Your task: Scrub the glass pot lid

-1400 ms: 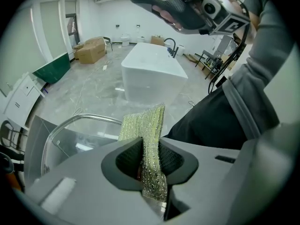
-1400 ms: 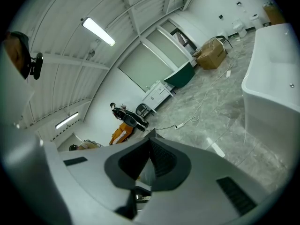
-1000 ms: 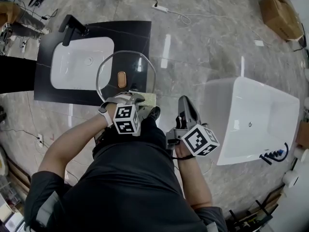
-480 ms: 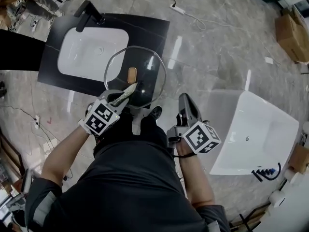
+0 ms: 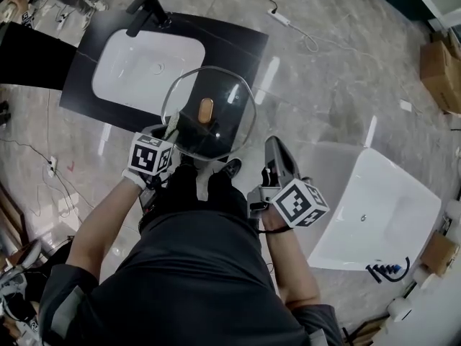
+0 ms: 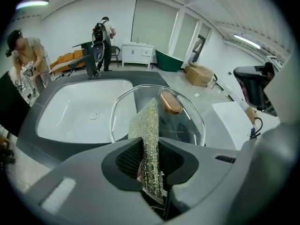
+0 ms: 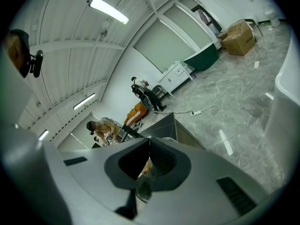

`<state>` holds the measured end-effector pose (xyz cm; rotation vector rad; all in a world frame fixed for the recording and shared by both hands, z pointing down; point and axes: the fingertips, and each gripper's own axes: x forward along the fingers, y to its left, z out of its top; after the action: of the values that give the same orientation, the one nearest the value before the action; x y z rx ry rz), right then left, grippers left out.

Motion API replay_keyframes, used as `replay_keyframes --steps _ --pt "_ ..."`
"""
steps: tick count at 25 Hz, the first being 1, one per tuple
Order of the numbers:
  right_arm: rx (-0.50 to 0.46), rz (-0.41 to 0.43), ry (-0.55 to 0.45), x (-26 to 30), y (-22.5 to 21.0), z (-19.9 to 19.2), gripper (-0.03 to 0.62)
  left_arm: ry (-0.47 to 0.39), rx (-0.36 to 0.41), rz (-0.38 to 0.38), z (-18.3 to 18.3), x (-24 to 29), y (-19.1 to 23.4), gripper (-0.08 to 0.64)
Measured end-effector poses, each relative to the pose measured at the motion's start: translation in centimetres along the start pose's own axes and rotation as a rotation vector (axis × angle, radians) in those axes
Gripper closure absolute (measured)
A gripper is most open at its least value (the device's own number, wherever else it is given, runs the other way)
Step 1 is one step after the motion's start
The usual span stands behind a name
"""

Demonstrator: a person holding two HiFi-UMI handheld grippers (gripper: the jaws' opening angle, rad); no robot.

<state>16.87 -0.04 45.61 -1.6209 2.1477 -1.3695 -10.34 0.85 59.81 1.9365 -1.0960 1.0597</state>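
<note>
The left tongs are clamped on a glittery scouring cloth that stands upright between them. Just beyond is a glass lid with a coppery knob, over a dark desk with a white sink and black tap

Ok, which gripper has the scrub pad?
The left gripper, shut on the glittery pad at the glass lid; the right gripper grips the lid's edge instead.

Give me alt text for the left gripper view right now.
The left tool is shut on a glittery scrubbing pad standing upright in front of the glass pot lid with its brown handle. A white basin lies behind, left.
</note>
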Motion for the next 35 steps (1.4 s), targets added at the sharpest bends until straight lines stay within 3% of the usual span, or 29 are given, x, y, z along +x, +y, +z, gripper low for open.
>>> replay_keyframes --steps 12,18,27,35 --pt "0.071 -0.086 -0.048 -3.4 -4.6 -0.2 0.584 0.080 0.160 -0.077 -1.4 3.3 -8.2 0.488" --pt "0.088 -0.108 -0.067 -4.2 -6.0 0.5 0.584 0.084 0.156 -0.102 -1.2 4.0 -10.4 0.488" --pt "0.099 -0.094 -0.075 -4.3 -6.2 0.9 0.584 0.107 0.229 -0.144 -0.9 5.0 -13.3 0.488" --pt "0.093 -0.098 -0.085 -4.7 -6.7 1.5 0.584 0.132 0.244 -0.203 -0.7 5.7 -16.0 0.488"
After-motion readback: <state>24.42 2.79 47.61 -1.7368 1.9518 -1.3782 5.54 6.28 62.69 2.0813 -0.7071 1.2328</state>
